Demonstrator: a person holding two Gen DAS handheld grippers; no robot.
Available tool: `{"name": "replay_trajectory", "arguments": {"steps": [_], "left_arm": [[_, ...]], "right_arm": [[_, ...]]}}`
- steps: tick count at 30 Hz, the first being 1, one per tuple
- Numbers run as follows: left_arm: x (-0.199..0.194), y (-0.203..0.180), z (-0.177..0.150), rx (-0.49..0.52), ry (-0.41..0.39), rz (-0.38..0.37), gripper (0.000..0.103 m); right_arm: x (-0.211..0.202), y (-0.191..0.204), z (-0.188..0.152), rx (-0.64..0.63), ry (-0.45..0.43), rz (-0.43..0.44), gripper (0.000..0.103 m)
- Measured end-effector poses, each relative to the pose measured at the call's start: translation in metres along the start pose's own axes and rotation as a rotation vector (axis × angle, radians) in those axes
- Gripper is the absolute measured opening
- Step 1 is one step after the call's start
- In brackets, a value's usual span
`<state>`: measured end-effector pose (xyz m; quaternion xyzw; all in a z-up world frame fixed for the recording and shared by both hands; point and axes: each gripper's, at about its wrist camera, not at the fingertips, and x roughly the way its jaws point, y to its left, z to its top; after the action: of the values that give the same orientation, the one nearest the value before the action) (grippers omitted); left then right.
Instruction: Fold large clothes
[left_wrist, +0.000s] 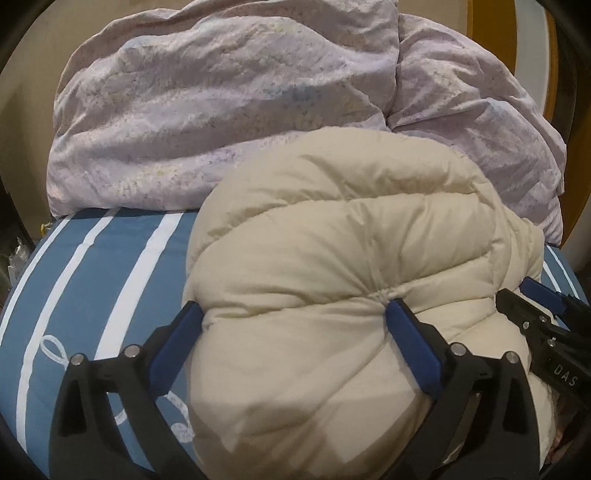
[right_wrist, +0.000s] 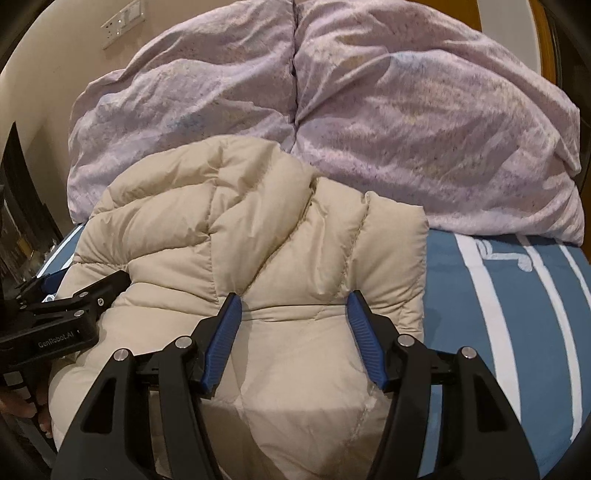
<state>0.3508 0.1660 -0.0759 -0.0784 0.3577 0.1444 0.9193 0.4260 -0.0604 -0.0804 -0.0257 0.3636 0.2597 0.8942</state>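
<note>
A cream puffy down jacket (left_wrist: 332, 258) lies bunched on the blue striped bed sheet (left_wrist: 92, 280). My left gripper (left_wrist: 295, 317) has its jaws wide apart, pressed around a thick fold of the jacket. In the right wrist view the jacket (right_wrist: 258, 240) spreads ahead, and my right gripper (right_wrist: 293, 306) also stands wide apart around a padded fold. The right gripper also shows at the right edge of the left wrist view (left_wrist: 535, 314). The left gripper shows at the left edge of the right wrist view (right_wrist: 74, 306).
A crumpled lilac duvet (left_wrist: 221, 110) is heaped behind the jacket, also in the right wrist view (right_wrist: 406, 129). Striped blue sheet (right_wrist: 498, 314) lies to the right of the jacket. A wall switch plate (right_wrist: 122, 26) is at the upper left.
</note>
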Motion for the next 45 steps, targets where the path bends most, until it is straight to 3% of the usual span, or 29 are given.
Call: {"name": "replay_trajectory", "arguments": {"steps": [18, 45], "left_arm": [[0.026, 0.000, -0.003, 0.009, 0.034, -0.012, 0.101], [0.028, -0.010, -0.006, 0.069, 0.052, 0.066, 0.101]], "right_arm": [[0.023, -0.009, -0.008, 0.039, 0.024, 0.019, 0.063], [0.028, -0.009, -0.008, 0.055, 0.037, 0.006, 0.063]]}}
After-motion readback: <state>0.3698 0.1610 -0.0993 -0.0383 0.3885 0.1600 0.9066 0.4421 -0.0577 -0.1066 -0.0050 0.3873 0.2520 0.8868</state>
